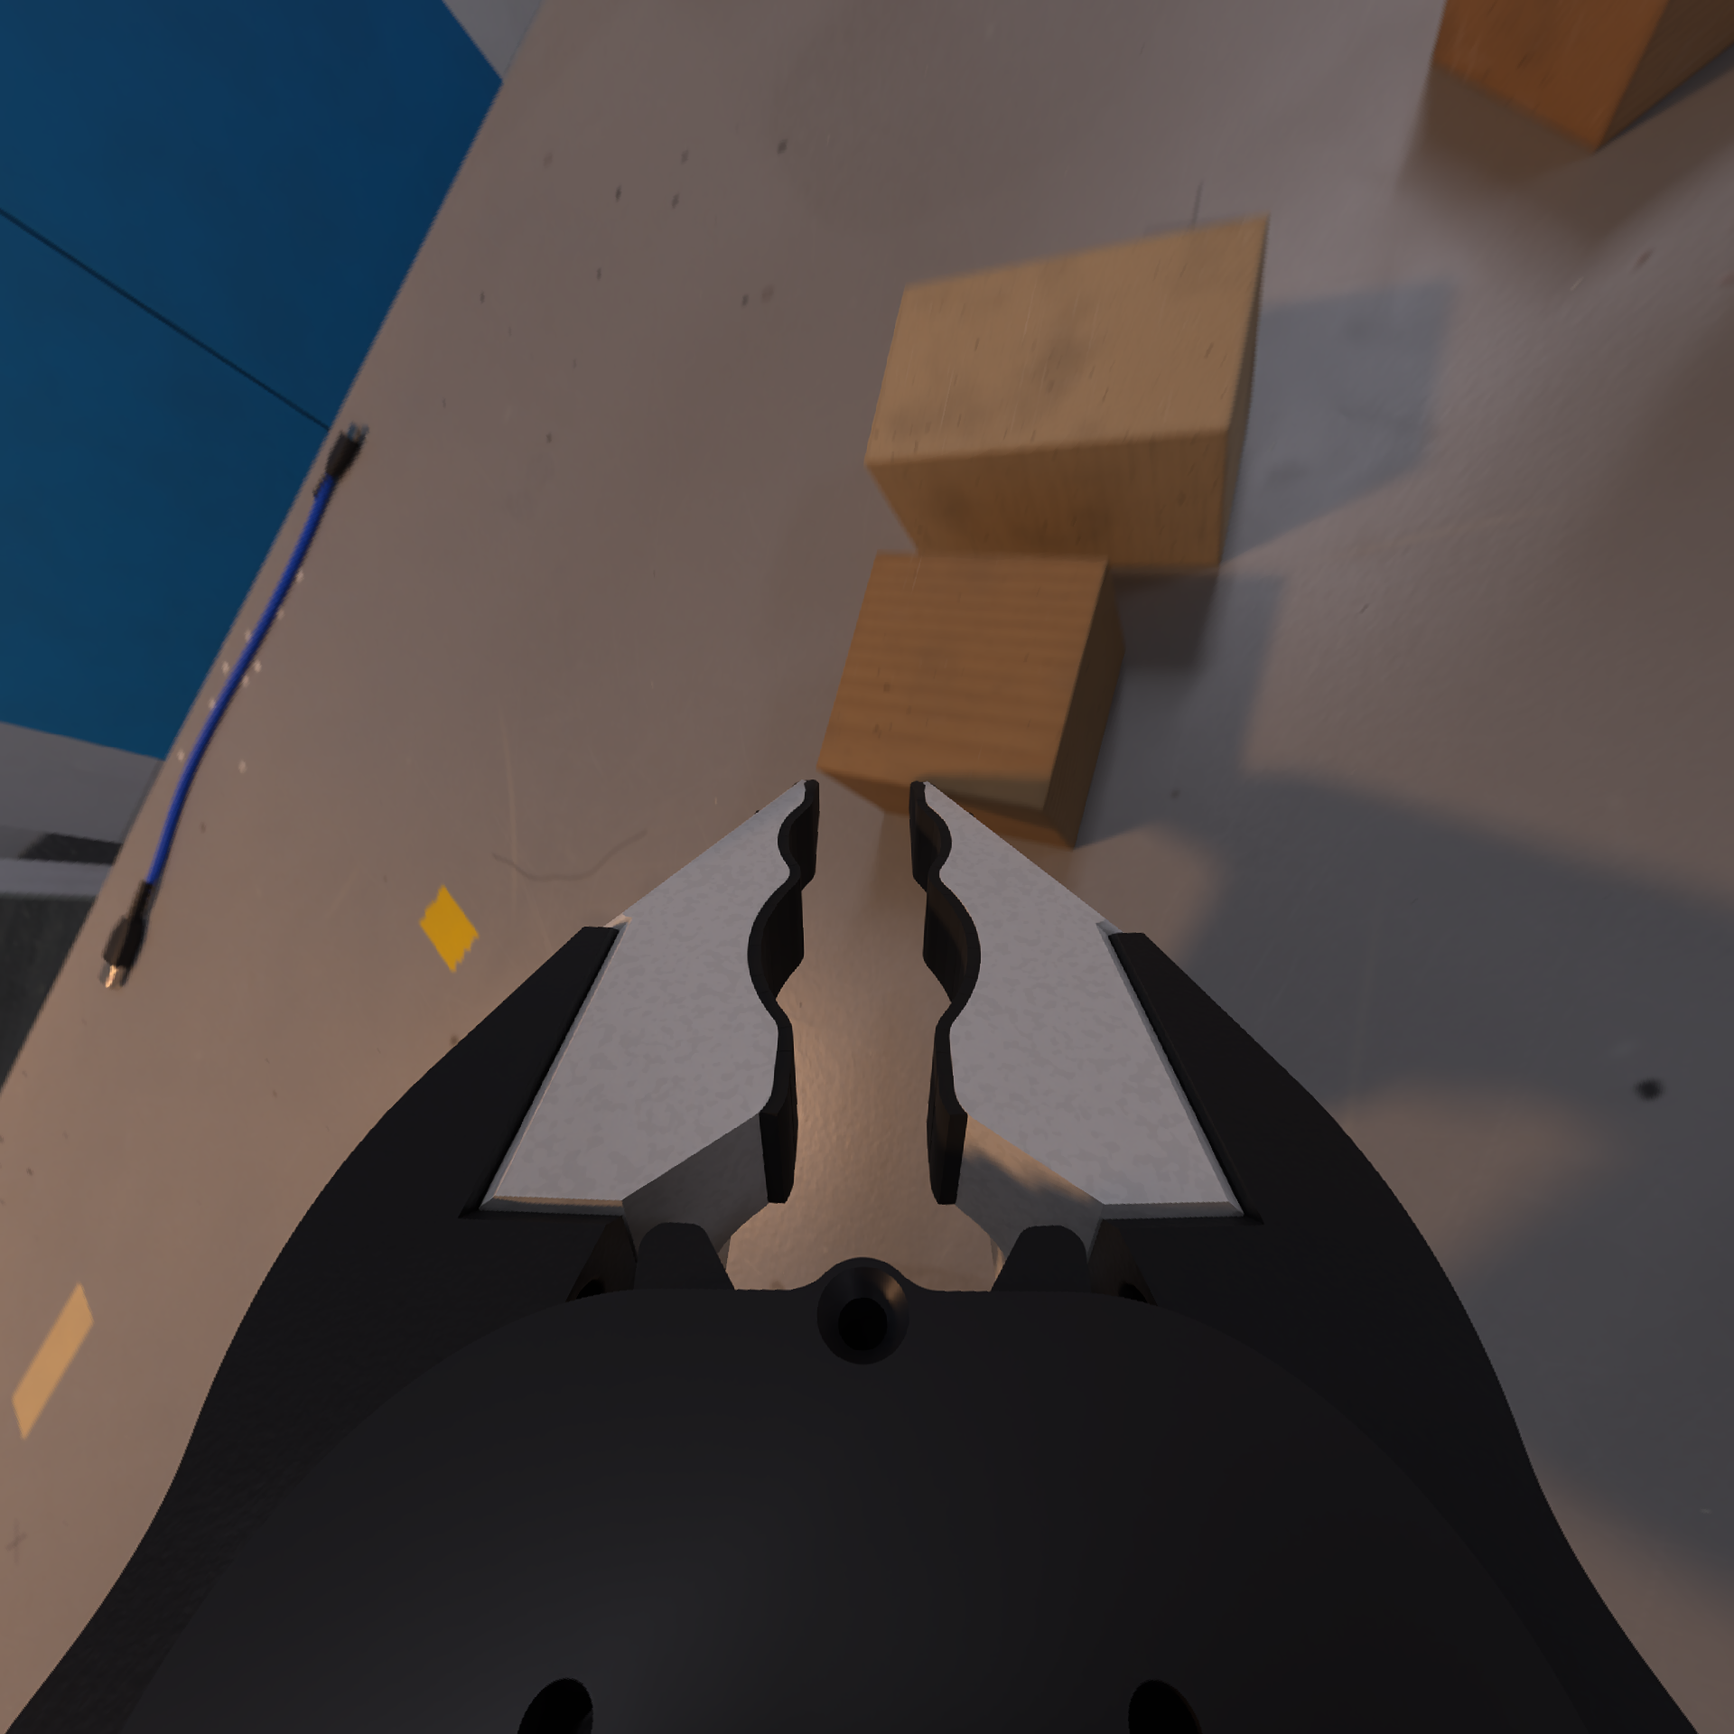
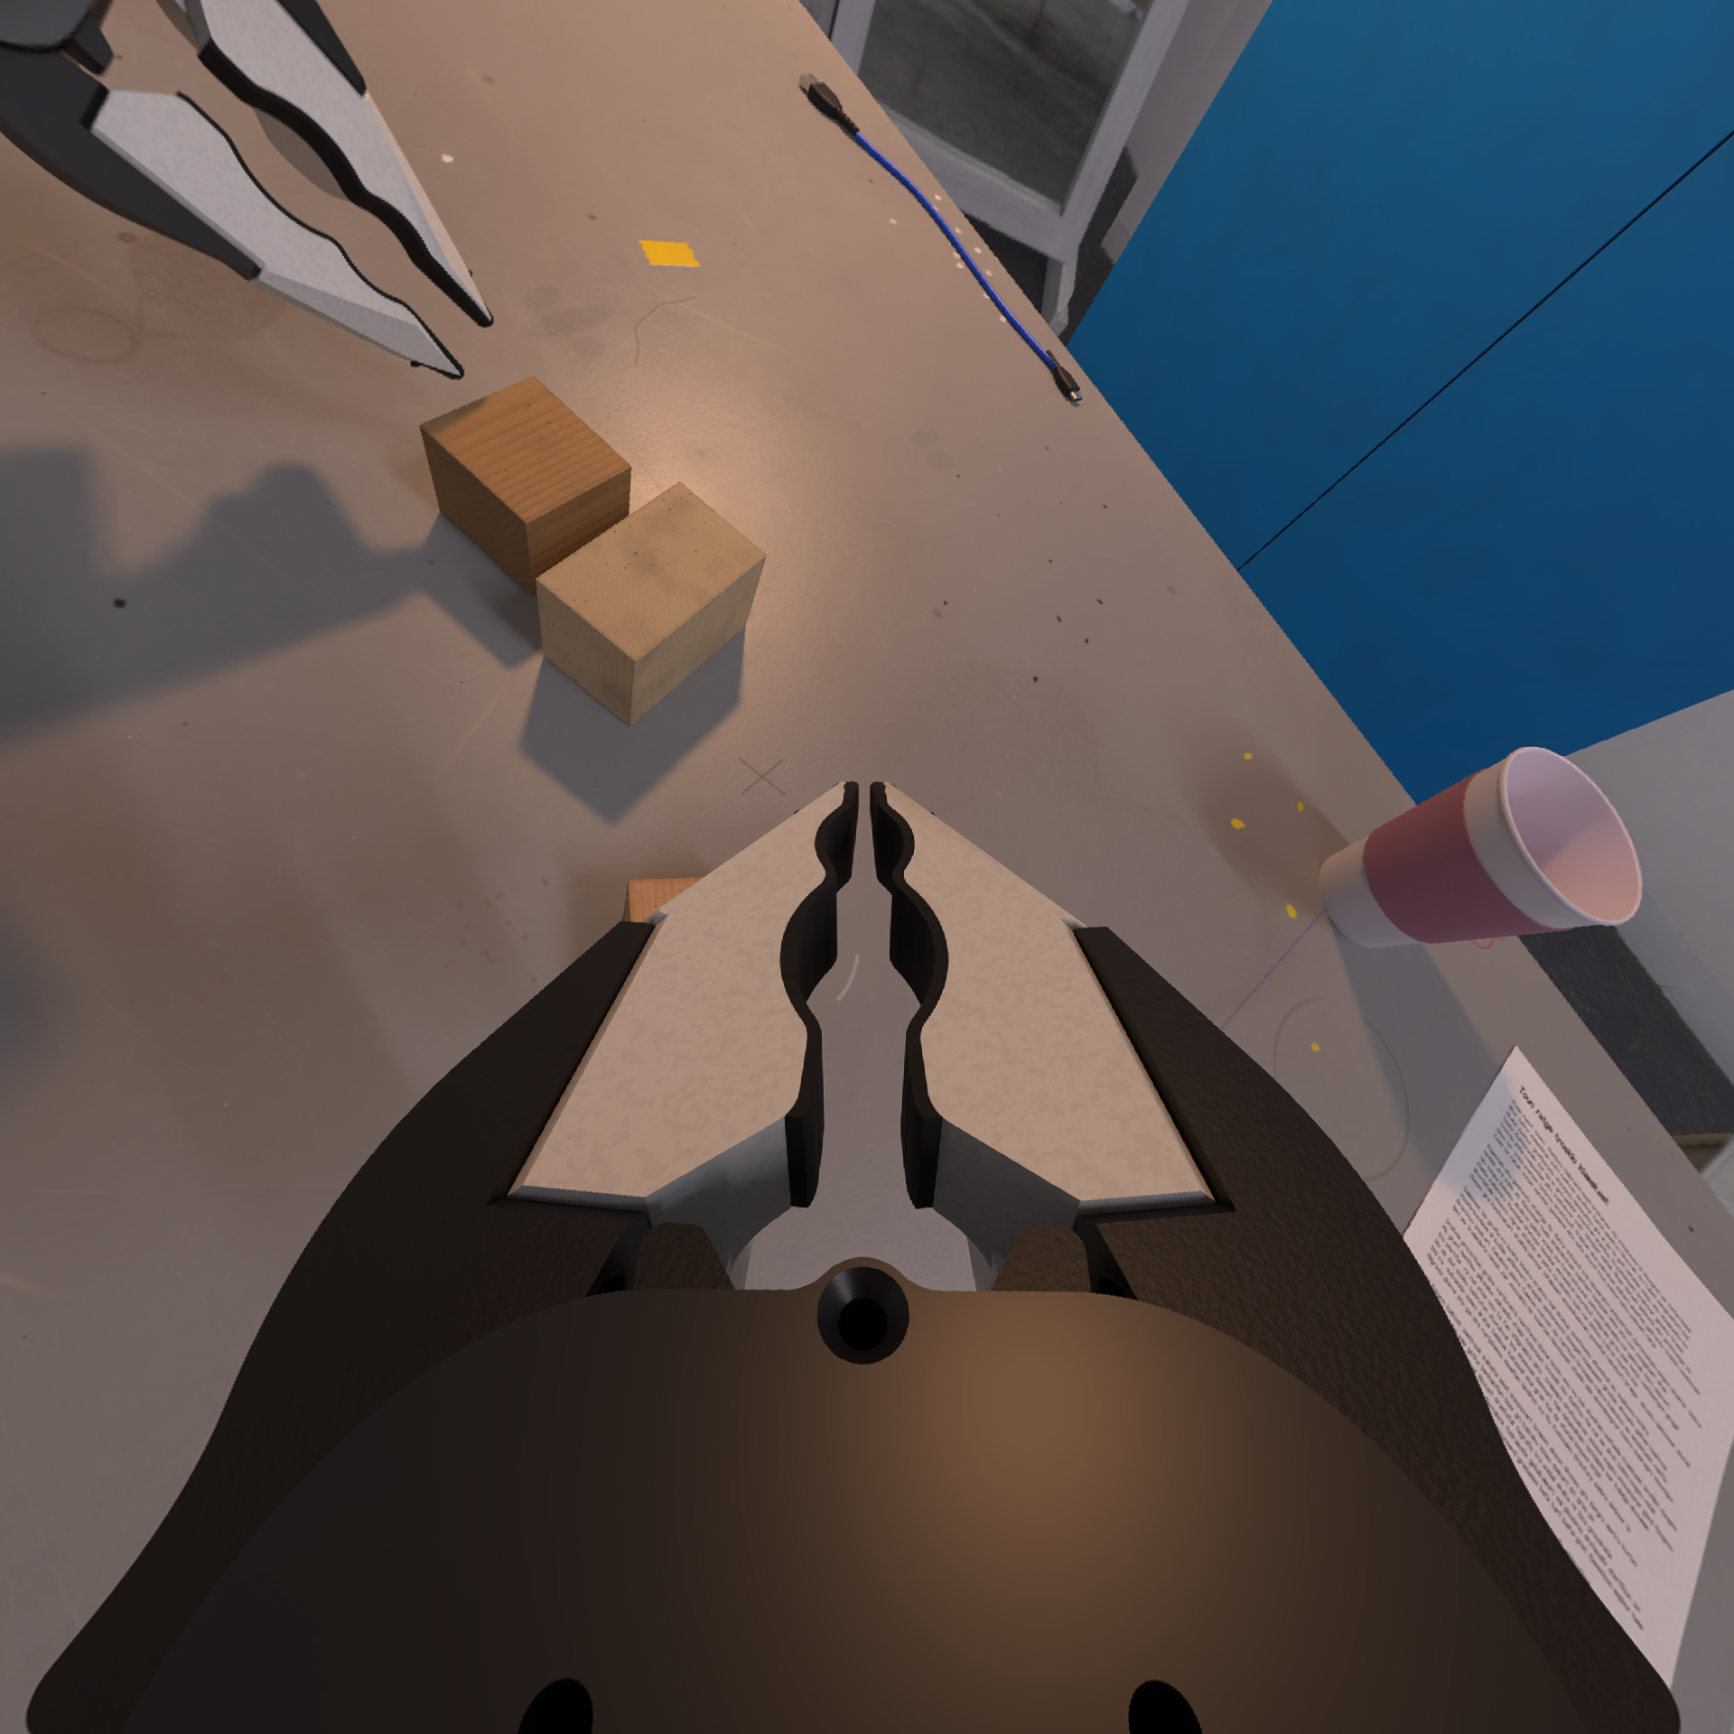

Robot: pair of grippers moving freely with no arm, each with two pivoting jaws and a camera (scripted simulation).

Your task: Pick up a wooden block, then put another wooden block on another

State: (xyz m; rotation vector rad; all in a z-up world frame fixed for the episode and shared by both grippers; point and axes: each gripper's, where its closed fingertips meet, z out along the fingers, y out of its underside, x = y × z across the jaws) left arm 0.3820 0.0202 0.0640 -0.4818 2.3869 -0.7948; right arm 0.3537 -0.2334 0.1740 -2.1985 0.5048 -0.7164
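Nothing of the task looks done yet: all the blocks you can see sit on the counter [image 1: 610, 582], none lifted, none stacked.

Your left gripper [image 1: 863, 788] holds nothing, its jaws parted by a narrow gap, too narrow for a block as it stands. Just beyond its tips, slightly to the right, sits the darker wooden block [image 1: 966, 676]. Touching it on the far side is the paler wooden block [image 1: 1060, 394]. Both are near-cubes with no real long axis; from this gripper their faces sit roughly square-on. Farther off to the upper right, well apart, lies a third wooden block [image 1: 1548, 66].

Your right gripper [image 2: 863, 786] is nearly closed and empty. A corner of a block [image 2: 657, 896] peeks out beside its left finger, most likely the third one. Ahead and left, the paler block [image 2: 647, 600] comes first, turned corner-on, the darker one [image 2: 525, 469] behind it, then the left gripper [image 2: 469, 342].

You still have the pick and the stack to do.
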